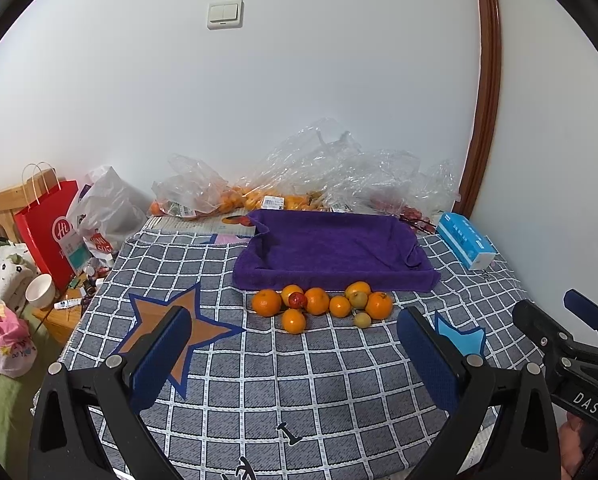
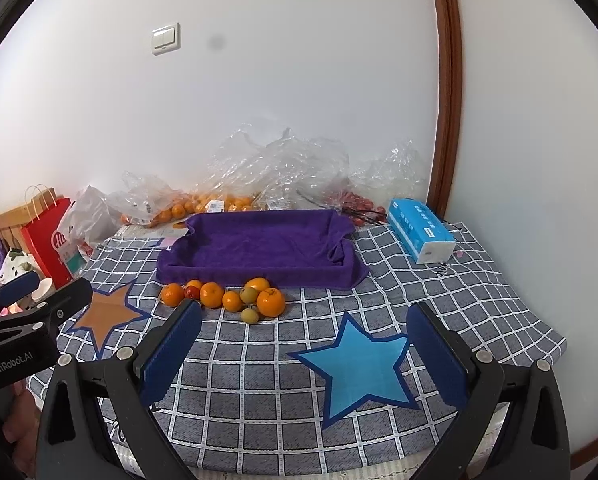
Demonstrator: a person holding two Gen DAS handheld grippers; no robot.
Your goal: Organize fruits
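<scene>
purple towel-lined tray (image 1: pixel 331 248) holds nothing; oranges (image 1: pixel 317 301) clustered just before it; both grippers' jaws spread, holding nothing.

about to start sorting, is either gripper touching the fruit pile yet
Apart. The left wrist view shows checked cloth between the open left gripper and the fruit pile; the right gripper is likewise short of it.
</scene>
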